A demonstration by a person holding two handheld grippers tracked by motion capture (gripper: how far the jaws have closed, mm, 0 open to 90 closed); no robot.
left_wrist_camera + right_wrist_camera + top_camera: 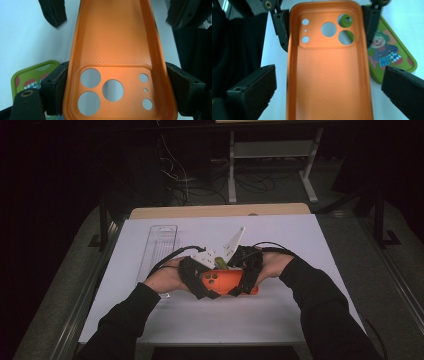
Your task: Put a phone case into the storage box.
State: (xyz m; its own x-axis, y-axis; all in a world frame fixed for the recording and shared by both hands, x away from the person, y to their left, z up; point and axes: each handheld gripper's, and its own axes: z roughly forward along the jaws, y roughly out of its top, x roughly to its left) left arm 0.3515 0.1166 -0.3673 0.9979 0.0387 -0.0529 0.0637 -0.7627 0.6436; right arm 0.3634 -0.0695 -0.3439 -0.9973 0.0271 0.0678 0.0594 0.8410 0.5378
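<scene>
Left gripper (112, 82) fingers clamp the orange case (113, 55); right gripper (325, 85) fingers stand wide around it. Phone (390, 50) not yet fitted.

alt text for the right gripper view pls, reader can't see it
An empty orange phone case lies open side up between the right gripper's two spread black jaws, which stand clear of its sides. At its camera-hole end the left gripper clamps both edges, and a green clown-print case lies beside it on the white table.

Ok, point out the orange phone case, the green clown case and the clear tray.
orange phone case (329, 82), right gripper view, textured inner back
green clown case (387, 53), right gripper view, clown picture
clear tray (161, 245), high view, its floor
</scene>
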